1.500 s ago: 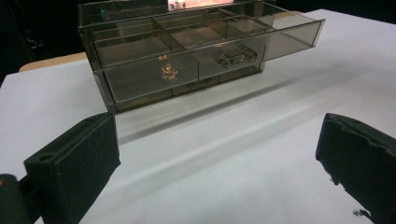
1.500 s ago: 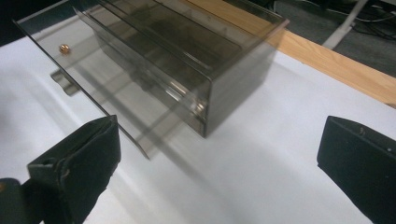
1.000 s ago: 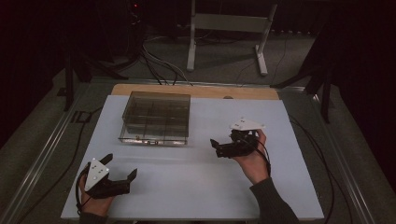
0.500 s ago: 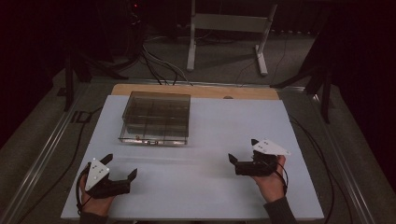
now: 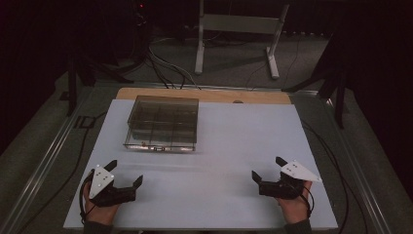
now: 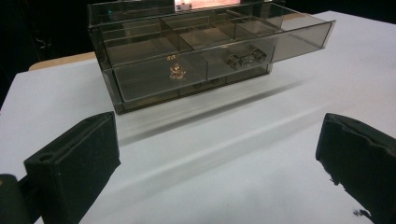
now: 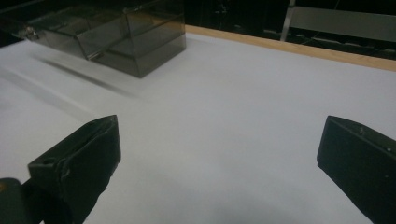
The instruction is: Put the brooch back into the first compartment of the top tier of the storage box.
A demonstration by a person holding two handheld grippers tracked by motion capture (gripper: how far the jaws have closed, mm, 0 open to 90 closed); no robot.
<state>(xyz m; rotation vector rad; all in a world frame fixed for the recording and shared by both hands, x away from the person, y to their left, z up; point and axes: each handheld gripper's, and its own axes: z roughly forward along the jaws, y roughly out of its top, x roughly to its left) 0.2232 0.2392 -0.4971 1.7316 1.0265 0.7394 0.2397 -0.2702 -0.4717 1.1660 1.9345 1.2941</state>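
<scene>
Ahead, smoky clear organizer box (image 5: 163, 123) at 12 o'clock on white desk (image 5: 234, 146), drawer slid out, left gripper (image 5: 124, 176) and right gripper (image 5: 266, 168) well apart from it, jaws wide, empty.

No readable text, labels, brands or numbers anywhere, smoky clear compartment box (image 5: 163, 123) on the far left of the table unmarked, small gold item (image 6: 176, 71) in its front left compartment too small to read
</scene>
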